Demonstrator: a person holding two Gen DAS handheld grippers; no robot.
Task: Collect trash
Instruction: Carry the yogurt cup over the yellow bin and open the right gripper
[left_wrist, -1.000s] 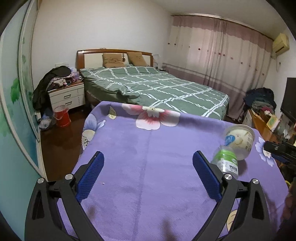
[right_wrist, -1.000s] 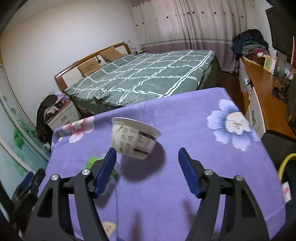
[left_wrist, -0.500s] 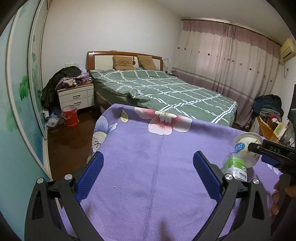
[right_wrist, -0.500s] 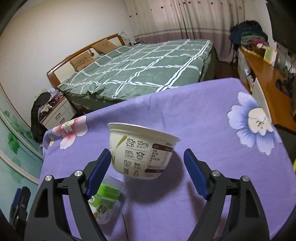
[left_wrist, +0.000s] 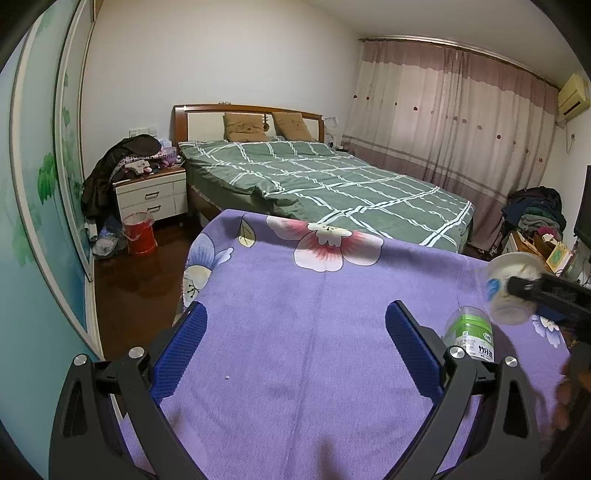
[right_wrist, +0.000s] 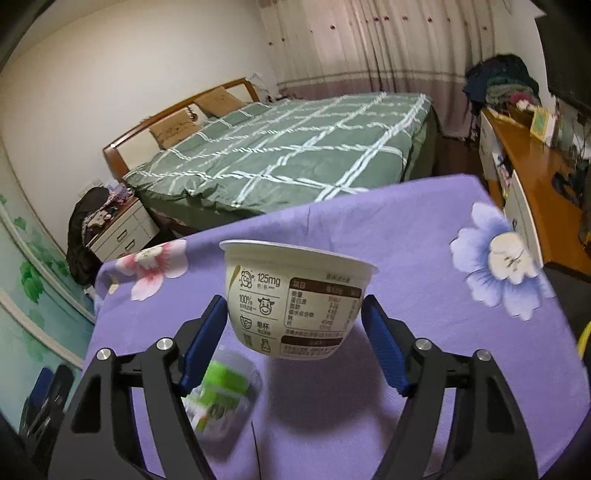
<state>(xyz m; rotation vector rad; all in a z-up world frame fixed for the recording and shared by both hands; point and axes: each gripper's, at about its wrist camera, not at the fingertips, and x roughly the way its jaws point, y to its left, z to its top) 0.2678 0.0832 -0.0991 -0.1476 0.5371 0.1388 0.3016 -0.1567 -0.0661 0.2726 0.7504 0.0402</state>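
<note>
My right gripper (right_wrist: 293, 332) is shut on a white yogurt cup (right_wrist: 295, 299) with a printed label and holds it upright above the purple flowered tablecloth (right_wrist: 406, 236). The cup (left_wrist: 511, 291) also shows at the right edge of the left wrist view, held by the right gripper. A clear plastic cup with a green label (right_wrist: 221, 395) lies on the cloth below and left of it; it also shows in the left wrist view (left_wrist: 469, 334). My left gripper (left_wrist: 295, 339) is open and empty over the cloth.
A bed with a green checked cover (left_wrist: 332, 184) stands beyond the table. A nightstand (left_wrist: 151, 195) piled with clothes and a red bin (left_wrist: 138, 238) are at the left on the floor. A wooden desk (right_wrist: 535, 177) runs along the right.
My right gripper has closed in on the yogurt cup, gripped it and lifted it off the cloth. My left gripper has drawn back a little and stayed open.
</note>
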